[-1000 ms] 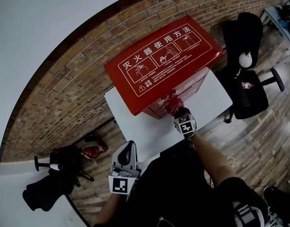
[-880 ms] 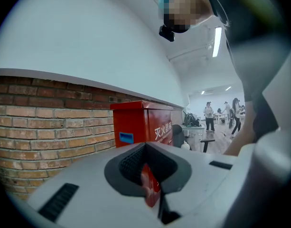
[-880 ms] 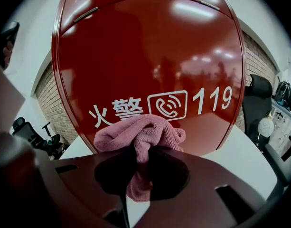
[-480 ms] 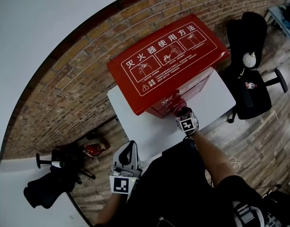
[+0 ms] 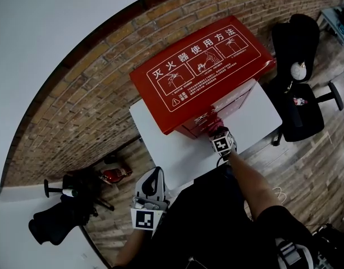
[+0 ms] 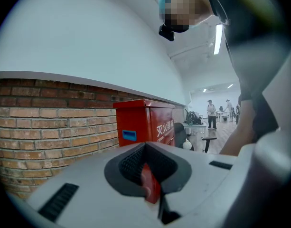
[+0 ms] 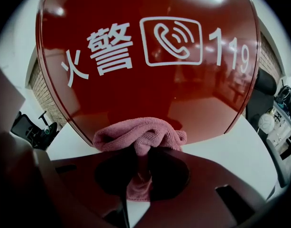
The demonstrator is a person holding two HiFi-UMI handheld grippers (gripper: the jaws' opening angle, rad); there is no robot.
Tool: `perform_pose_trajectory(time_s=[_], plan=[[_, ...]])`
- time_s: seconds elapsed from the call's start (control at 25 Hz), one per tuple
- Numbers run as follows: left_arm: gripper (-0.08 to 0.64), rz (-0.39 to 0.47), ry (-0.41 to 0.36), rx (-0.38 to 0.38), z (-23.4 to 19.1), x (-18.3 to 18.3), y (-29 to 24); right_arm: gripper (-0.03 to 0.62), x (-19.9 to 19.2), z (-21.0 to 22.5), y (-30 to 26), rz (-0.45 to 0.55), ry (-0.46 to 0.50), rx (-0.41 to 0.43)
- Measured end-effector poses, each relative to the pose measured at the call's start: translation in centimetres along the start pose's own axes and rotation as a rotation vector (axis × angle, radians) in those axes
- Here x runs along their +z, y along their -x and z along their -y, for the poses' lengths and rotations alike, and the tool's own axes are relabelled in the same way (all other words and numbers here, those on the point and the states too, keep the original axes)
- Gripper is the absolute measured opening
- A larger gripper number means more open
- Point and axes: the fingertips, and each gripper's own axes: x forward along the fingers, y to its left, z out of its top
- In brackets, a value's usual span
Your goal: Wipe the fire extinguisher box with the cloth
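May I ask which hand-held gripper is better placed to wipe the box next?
Right: the right hand-held gripper holds the cloth against the fire extinguisher box; the left hand-held gripper sits away, clothless.

A black garment is worn. The left gripper is cased in pale grey, with black ribbed pads and dark slots. Black-and-white square markers are carried on its cube and on the right gripper.
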Motion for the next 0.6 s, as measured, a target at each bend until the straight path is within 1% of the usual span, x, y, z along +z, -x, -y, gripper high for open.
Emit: perform_pose_trajectory(time_s=[0.2, 0.6], plan=[[0.049, 0.001, 0.001, 0.006, -0.21, -0.04, 0.38, 0.064, -0.60, 0.27, -0.31, -0.031, -0.007, -0.015], [0.049, 0.002, 0.005, 0.007, -0.66, -0.27, 0.86, 0.064, -0.56, 0.19, -0.99, -0.018, -0.013, -0.027]])
